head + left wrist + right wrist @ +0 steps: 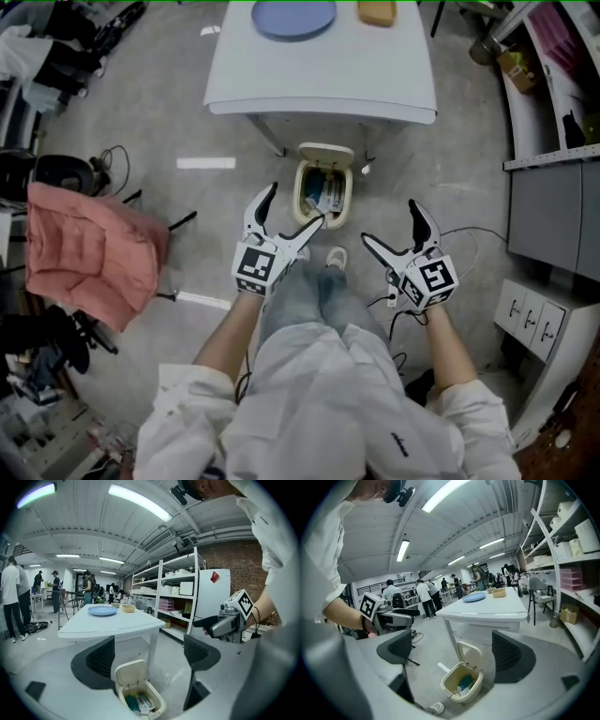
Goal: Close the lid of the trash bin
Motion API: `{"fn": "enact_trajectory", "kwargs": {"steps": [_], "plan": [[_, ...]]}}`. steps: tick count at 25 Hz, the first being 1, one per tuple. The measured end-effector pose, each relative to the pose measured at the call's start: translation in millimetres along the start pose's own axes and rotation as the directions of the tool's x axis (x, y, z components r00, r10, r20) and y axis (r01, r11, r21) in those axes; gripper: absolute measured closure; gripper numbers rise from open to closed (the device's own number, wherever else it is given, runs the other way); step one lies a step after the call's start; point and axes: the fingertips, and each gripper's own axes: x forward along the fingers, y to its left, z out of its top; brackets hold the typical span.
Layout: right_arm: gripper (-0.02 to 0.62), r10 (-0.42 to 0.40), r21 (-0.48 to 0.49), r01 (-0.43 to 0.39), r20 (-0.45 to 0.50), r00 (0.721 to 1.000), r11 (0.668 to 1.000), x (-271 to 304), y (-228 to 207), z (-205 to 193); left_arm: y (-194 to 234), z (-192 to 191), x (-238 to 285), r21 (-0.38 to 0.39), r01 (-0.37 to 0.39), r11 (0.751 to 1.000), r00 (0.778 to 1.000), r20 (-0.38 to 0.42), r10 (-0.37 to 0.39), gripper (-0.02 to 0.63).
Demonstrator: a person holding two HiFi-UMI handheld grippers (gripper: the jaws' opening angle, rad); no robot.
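Note:
A small cream trash bin (323, 202) stands on the floor under the near edge of the white table (375, 84), its lid (325, 153) tipped up and back. Blue and white rubbish lies inside. The bin also shows low in the left gripper view (140, 700) and the right gripper view (462, 682), lid (469, 654) upright. My left gripper (292, 208) is open, just left of the bin's rim and above it. To the bin's right my right gripper (392, 227) is held open with nothing between its fingers.
A blue plate (294, 16) and a tan bowl (377, 11) rest on the table. A chair with a pink cushion (80, 253) stands at left, grey cabinets (553, 216) at right. The person's shoe (335, 258) is near the bin. People stand further back (16, 599).

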Motion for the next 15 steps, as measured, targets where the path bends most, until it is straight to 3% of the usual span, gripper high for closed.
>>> {"fn": "enact_trajectory", "kwargs": {"steps": [5, 15], "plan": [[0.052, 0.007, -0.084, -0.01, -0.039, 0.999, 0.996, 53, -9, -18, 31, -28, 25, 0.012, 0.017, 1.0, 1.0, -0.026, -0.016, 0.14], [0.069, 0.041, -0.108, -0.049, -0.081, 0.996, 0.993, 143, -40, -69, 87, -103, 82, 0.017, 0.042, 0.999, 0.997, -0.064, -0.041, 0.14]]}}
